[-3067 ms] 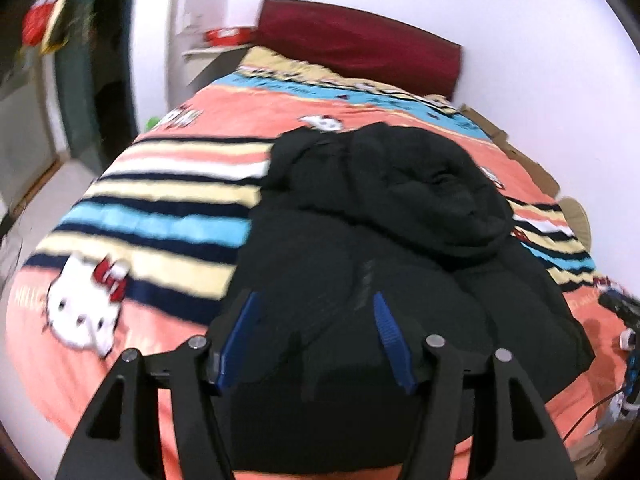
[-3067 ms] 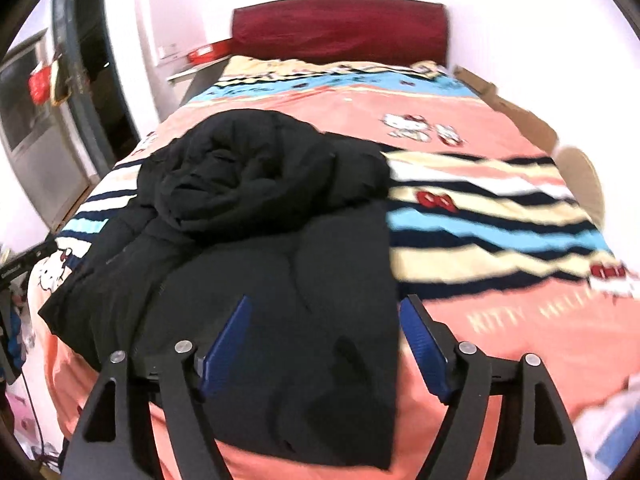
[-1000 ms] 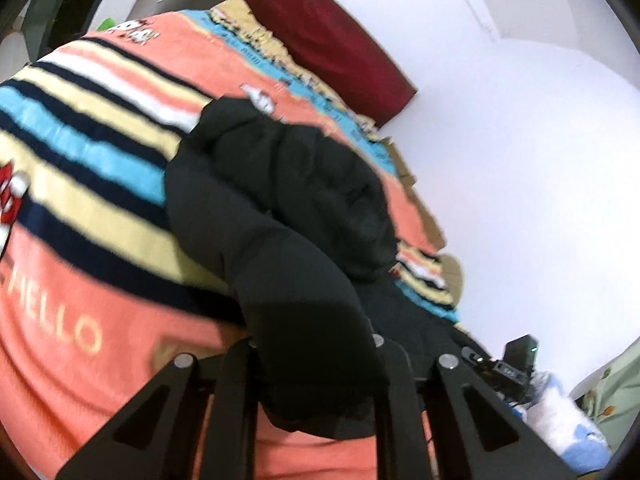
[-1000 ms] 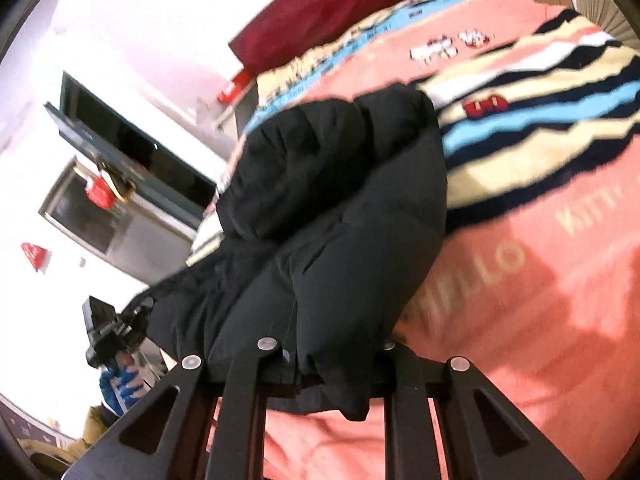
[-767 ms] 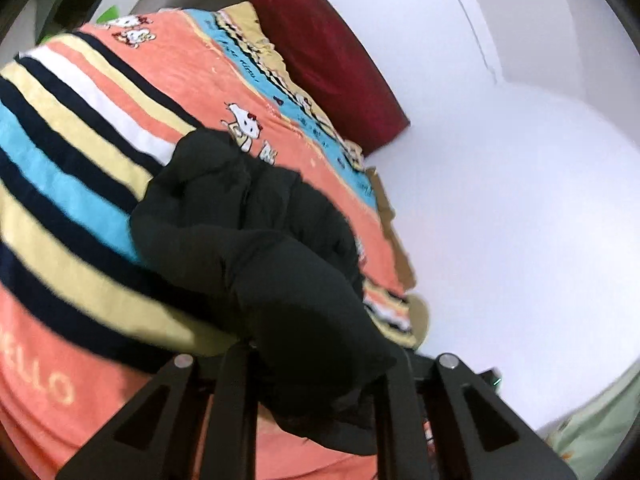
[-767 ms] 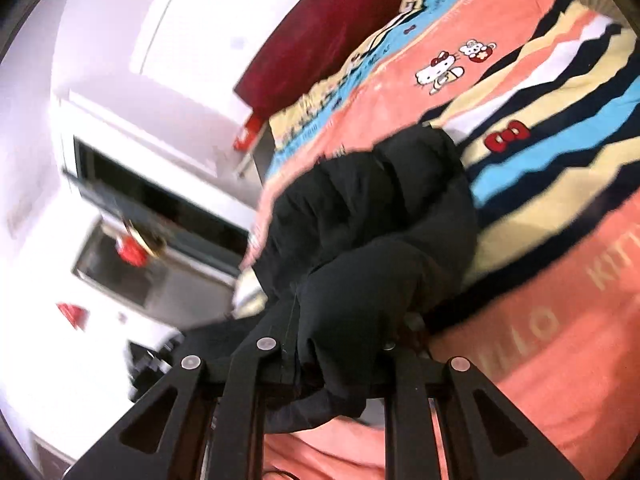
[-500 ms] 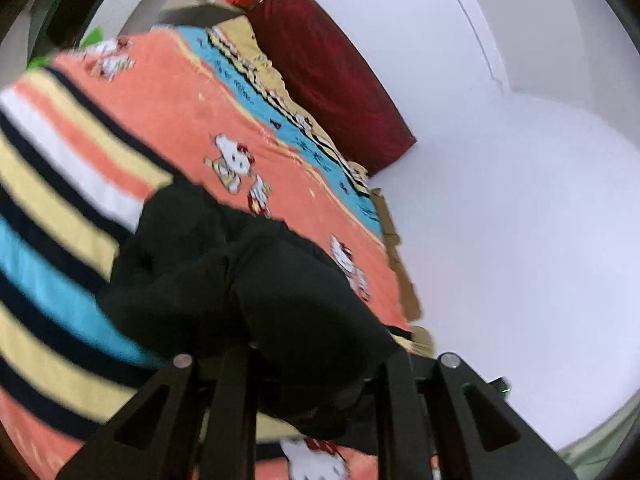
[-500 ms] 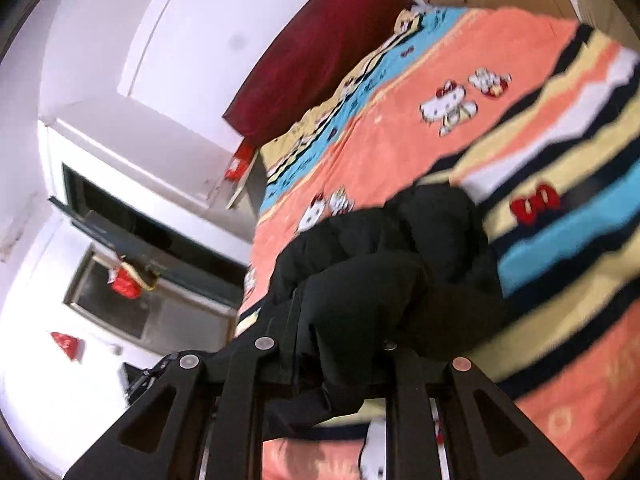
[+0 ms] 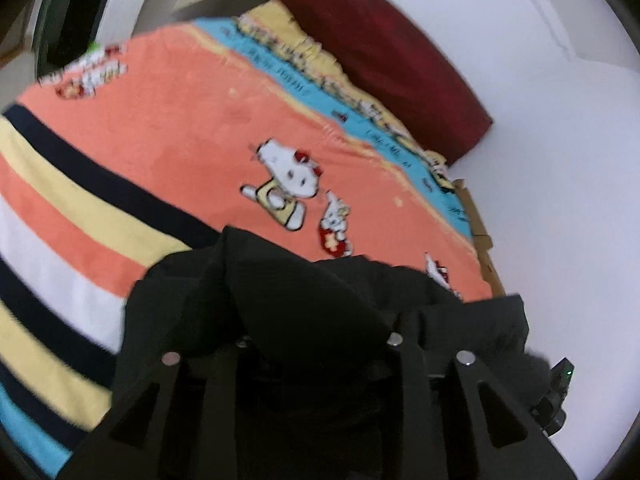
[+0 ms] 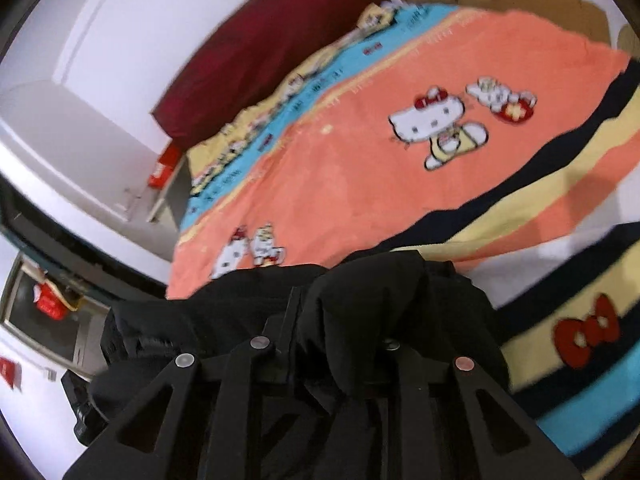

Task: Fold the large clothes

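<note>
A black puffy jacket (image 9: 304, 304) lies bunched on the bed in a striped orange cartoon-cat blanket (image 9: 180, 120). My left gripper (image 9: 316, 334) is down in the jacket's fold. Its jaws are opening, thick black fabric still fills the gap and hides the fingertips. In the right wrist view the same jacket (image 10: 380, 300) bulges over my right gripper (image 10: 324, 322). Those jaws are also opening slightly, with fabric pinched between them. Both grippers point down at the folded-over layer, over the jacket's far part.
The blanket (image 10: 360, 180) runs on past the jacket to a dark red headboard cushion (image 9: 384, 64). Cardboard (image 10: 500, 0) lines the wall side of the bed. A shelf with a red box (image 10: 162, 170) stands beside the head. A black device with a green light (image 9: 556, 396) sits at the edge.
Both grippers have carried the jacket's near edge forward toward the head of the bed, laying it over the rest. The left jaws have spread a little.
</note>
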### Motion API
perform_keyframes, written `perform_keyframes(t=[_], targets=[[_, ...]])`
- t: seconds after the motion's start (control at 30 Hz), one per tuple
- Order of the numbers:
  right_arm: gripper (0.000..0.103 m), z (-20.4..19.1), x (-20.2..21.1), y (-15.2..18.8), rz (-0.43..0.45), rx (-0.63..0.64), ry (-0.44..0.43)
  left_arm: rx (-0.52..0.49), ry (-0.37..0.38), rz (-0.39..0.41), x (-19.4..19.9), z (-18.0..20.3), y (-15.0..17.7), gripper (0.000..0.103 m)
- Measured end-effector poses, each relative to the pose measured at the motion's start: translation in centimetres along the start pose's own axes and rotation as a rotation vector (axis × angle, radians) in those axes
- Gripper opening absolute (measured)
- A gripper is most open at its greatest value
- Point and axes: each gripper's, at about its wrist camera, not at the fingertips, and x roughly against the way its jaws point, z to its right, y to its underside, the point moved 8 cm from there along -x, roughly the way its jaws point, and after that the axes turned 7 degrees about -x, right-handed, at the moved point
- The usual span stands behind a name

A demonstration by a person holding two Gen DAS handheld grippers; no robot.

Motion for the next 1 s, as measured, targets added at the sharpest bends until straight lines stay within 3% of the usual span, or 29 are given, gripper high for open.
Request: perform_keyframes(t=[0.1,0.23,0.33,0.4,0.5,0.53,0.7,0.83,1.0], targets=[[0.019,0.8,-3.6,-0.6,-0.001,-0.011,-0.003,0.013,0.013,-0.017,-3.4,-1.5,0.2,0.029],[0.023,0.5,-4.9,-0.9,0.019,0.019,-0.002,0.031,0.067,-0.006,-4.2,-1.8,-0.2,0.032],[0.027,0.3,-4.6,-1.1,0.019,0.026,-0.012,0.137,0.209,0.021,-2.8,-2.4,-1.1,0.037],[0.034,0.0,-3.9,-1.4,0.019,0.041,-0.03,0.206,0.276,0.06,-0.9,-3.1,-2.1,0.042],[0.06,-0.6,-1.8,-2.2,0.056,0.061,-0.035,0.225,0.296,0.121,2.2,-3.5,-3.9,0.047],[0.072,-0.8,-0.9,-2.7,0.079,0.063,-0.033,0.226,0.291,0.137,3.3,-3.7,-4.5,0.047],[0.072,-3.4,3.0,-2.7,0.134,0.166,-0.029,0.07,0.105,0.219,8.3,-2.2,-5.9,0.047],[0.069,-7.3,4.3,0.0,0.121,0.328,-0.019,-0.123,0.004,0.158,8.6,1.9,-4.3,0.047],[0.068,-11.2,2.2,3.7,0.065,0.5,-0.007,-0.333,-0.018,0.041,3.4,9.2,-1.1,0.047]])
